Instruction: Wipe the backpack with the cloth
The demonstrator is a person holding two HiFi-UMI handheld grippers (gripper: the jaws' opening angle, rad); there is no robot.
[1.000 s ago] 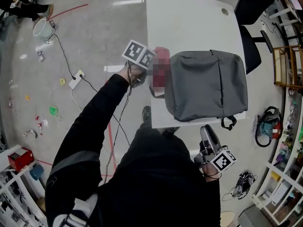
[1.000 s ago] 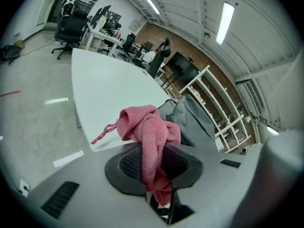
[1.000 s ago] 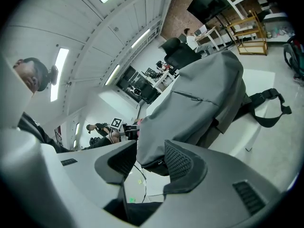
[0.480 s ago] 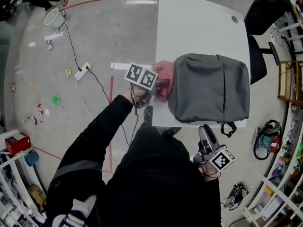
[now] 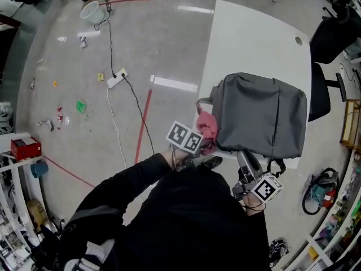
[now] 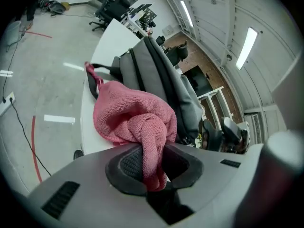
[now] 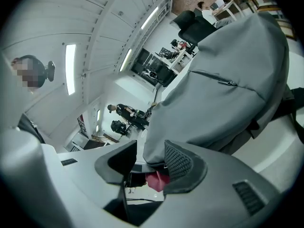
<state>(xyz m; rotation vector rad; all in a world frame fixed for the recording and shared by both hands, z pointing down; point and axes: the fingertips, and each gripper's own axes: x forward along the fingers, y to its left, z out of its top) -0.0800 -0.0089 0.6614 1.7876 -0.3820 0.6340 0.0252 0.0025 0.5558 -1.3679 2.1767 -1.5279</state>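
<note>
A grey backpack (image 5: 259, 114) lies flat on the white table (image 5: 254, 38). My left gripper (image 5: 194, 151) is shut on a pink cloth (image 5: 207, 126), which presses against the backpack's near left corner at the table's edge. In the left gripper view the cloth (image 6: 135, 115) is bunched between the jaws of that gripper (image 6: 151, 161), with the backpack (image 6: 161, 75) just behind it. My right gripper (image 5: 245, 161) hovers open off the table's near edge, below the backpack. In the right gripper view the backpack (image 7: 228, 89) fills the space beyond the open gripper (image 7: 148, 156).
A backpack strap (image 5: 276, 165) hangs over the table's near edge. A black office chair (image 5: 333, 35) stands right of the table. A power strip (image 5: 115, 81) with cables, a bucket (image 5: 91, 10) and small litter lie on the floor to the left.
My left gripper has dragged the cloth along the backpack's left side toward me, from about the middle to the near corner. The right gripper has stayed put.
</note>
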